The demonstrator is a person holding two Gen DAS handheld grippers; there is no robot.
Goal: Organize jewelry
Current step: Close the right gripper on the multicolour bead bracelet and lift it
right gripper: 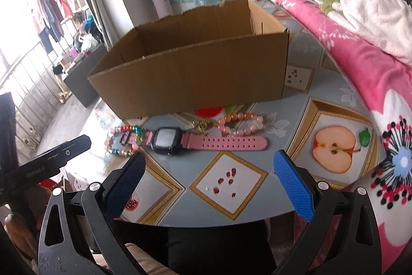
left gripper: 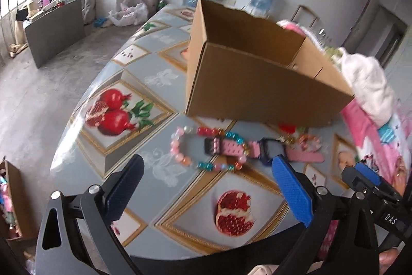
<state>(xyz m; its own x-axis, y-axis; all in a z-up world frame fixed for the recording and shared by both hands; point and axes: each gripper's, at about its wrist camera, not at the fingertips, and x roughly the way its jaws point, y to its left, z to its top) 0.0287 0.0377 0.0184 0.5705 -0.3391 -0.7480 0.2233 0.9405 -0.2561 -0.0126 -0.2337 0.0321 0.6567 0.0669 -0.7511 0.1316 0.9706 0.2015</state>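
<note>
Likely light and floppy, the pink watch (right gripper: 180,141) before the cardboard box (right gripper: 190,84) suits a case grip; both the left gripper (left gripper: 208,169) and the right gripper (right gripper: 209,164) gape empty.

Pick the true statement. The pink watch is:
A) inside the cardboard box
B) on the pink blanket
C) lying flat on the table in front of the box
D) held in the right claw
C: the watch lies flat on the table before the box, both claws open.
</note>
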